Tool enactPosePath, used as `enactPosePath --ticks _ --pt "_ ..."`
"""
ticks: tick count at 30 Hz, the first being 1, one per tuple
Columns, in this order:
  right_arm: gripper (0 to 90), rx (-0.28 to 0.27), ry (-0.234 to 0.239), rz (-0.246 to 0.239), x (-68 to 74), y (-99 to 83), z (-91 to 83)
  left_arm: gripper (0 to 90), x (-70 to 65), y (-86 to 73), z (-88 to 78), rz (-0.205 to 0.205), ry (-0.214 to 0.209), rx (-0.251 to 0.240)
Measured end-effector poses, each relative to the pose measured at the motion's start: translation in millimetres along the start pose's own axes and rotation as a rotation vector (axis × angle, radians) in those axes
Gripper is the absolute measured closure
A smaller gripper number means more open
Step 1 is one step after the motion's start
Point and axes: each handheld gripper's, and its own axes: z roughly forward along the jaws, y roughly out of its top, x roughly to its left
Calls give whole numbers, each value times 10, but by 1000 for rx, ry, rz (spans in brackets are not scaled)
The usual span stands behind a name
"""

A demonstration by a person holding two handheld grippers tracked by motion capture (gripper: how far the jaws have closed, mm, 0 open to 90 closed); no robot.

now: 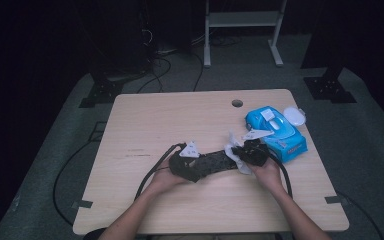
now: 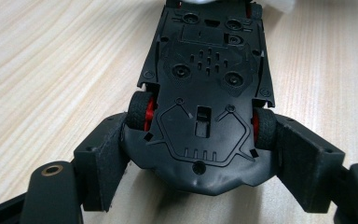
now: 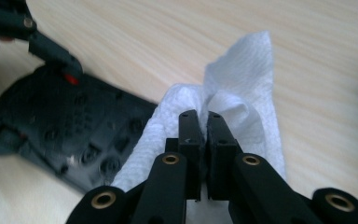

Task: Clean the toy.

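Toy car [image 2: 205, 107]: black, turned underside up, red wheel hubs shown; laid on the worktop [image 1: 170, 120], its one end clamped between the pads of the left hand-held gripper [image 2: 200, 158].

White wipe [image 3: 242, 107]: pinched in the closed jaws of the right hand-held gripper [image 3: 204, 126], held against the car's far end.

Blue wipe pack [image 1: 276, 132]: set near the worktop's right edge, just beyond the right hand-held gripper.

Worktop: pale wood grain, with a round cable hole [image 1: 237, 103]. Room: dark, grey carpet, cables on the floor.
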Motion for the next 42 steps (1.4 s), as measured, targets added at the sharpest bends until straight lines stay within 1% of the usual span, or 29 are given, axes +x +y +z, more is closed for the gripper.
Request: enactPosePath --ticks 1,2,3,4,7,8,9,12,15,16,17,18,21,23,25,26,28,30,32,33,34,35,36,37,38,39,40,41,42 --pt "858 0 0 0 0 0 0 238 2 0 0 3 1 4" --pt "859 2 4 -3 4 -61 -55 238 -3 -2 9 6 -5 10" --pt "859 4 3 1 14 -77 -80 238 -3 -2 9 6 -5 10" --pt "858 13 14 -3 24 -96 -110 238 -16 1 21 9 1 11" --pt "857 16 24 -10 52 -117 -138 238 -17 3 24 9 2 14" --pt "858 17 30 -25 87 -130 -169 238 -18 3 25 8 4 15" --pt "858 20 41 -23 90 -133 -174 238 -18 3 25 8 4 15" --pt "858 18 40 -22 94 -158 -190 238 -8 -1 22 7 7 13" --pt "858 23 54 0 63 -172 -203 238 -4 1 25 5 3 10" --pt "858 15 71 15 67 -160 -190 238 -2 1 26 6 3 10" --pt "858 15 71 15 67 -160 -190 238 -2 2 27 5 1 8" --pt "858 1 117 25 89 -137 -159 238 -7 3 28 3 1 6" --pt "858 -2 150 13 151 -109 -98 238 -15 7 22 4 4 1" --pt "857 1 145 1 170 -105 -80 238 1 1 9 4 -1 8" --pt "858 4 148 4 159 -106 -85 238 11 -3 4 3 -3 7" --pt "858 15 147 17 127 -123 -124 238 22 -11 -2 -3 -5 6" --pt "857 22 155 24 99 -139 -157 238 26 -13 6 -7 -8 8" --pt "857 27 146 18 100 -148 -174 237 24 -7 14 -8 -9 3" --pt "857 27 137 12 106 -156 -175 235 28 -1 12 -22 -16 5" --pt "857 27 137 12 106 -156 -175 233 28 -1 12 -22 -16 5" --pt "858 21 120 -7 124 -166 -172 228 41 -2 2 -37 -25 -3" --pt "857 21 118 -11 129 -168 -173 221 53 0 -12 -50 -35 -20" --pt "857 21 118 -11 129 -168 -173 213 53 0 -12 -50 -35 -20" --pt "857 19 116 -18 133 -173 -174 213 68 4 -30 -70 -47 -40" --pt "858 18 119 -32 144 -184 -179 196 95 11 -55 -114 -65 -73" --pt "858 18 118 -40 151 -189 -183 193 115 11 -63 -133 -71 -84" --pt "858 13 112 -52 162 -200 -187 193 130 6 -66 -151 -75 -89" --pt "858 13 112 -52 162 -200 -187 193 130 6 -66 -151 -75 -89" --pt "858 10 108 -61 173 -209 -191 193 143 -2 -67 -163 -76 -87"
